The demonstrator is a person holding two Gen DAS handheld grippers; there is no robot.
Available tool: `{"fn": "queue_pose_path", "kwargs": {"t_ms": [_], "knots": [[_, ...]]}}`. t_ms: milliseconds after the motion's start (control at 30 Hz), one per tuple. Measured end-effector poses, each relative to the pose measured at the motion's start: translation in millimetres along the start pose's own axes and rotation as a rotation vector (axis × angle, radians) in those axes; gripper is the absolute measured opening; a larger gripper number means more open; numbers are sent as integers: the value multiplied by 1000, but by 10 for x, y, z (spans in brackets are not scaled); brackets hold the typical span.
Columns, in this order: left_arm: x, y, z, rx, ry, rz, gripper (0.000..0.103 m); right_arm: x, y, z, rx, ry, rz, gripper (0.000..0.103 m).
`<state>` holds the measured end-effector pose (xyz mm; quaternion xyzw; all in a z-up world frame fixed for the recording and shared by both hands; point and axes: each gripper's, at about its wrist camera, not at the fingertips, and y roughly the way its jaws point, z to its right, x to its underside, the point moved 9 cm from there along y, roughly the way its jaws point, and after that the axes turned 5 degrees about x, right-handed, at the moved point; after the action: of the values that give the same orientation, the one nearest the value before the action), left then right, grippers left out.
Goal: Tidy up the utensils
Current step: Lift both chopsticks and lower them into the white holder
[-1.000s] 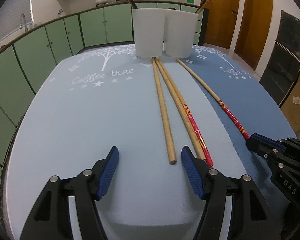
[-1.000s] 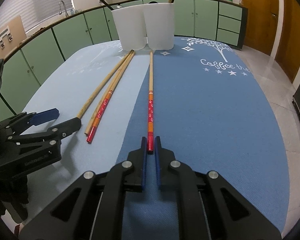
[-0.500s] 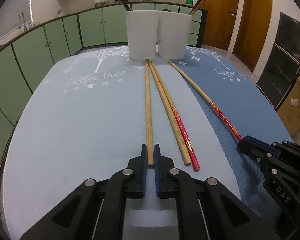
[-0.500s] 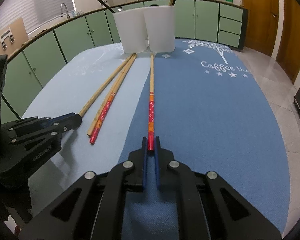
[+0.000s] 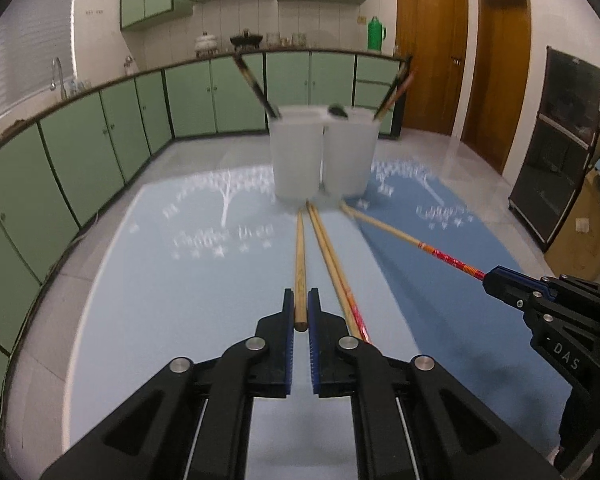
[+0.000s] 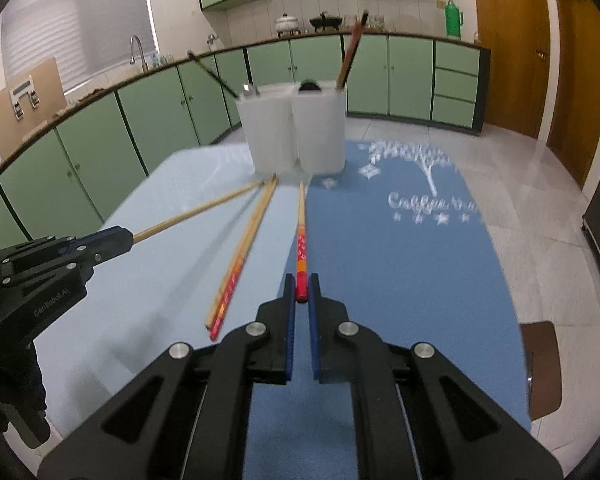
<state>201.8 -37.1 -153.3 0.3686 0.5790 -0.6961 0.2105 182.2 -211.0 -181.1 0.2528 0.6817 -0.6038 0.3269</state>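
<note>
My left gripper is shut on the near end of a plain wooden chopstick and holds it lifted, its far tip near the cups. My right gripper is shut on the red end of a red-patterned chopstick, also lifted. Two more chopsticks lie side by side on the table between them. Two white cups stand together at the far end with dark utensils sticking out. Each gripper shows in the other's view: the right, the left.
The table is covered by a light blue mat on the left and a darker blue mat on the right. Green cabinets ring the room. Wooden doors stand at the back right.
The left gripper moved onto the plain chopstick, shut on it and raised it. The right gripper, which was shut on the red chopstick throughout, has also risen. The view of the table has dropped away.
</note>
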Motion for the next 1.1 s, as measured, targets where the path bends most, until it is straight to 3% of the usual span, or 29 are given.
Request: {"fn": "queue_pose_path", "kwargs": {"t_ms": [433,1100], "knots": [[-710,-391,-55,5,12,156,6,-759,-429,-34,-35,-27,118,5],[-1541,-533,12,85,45,274,6,-2058,-657,-61,-130,-60,206,5]]}}
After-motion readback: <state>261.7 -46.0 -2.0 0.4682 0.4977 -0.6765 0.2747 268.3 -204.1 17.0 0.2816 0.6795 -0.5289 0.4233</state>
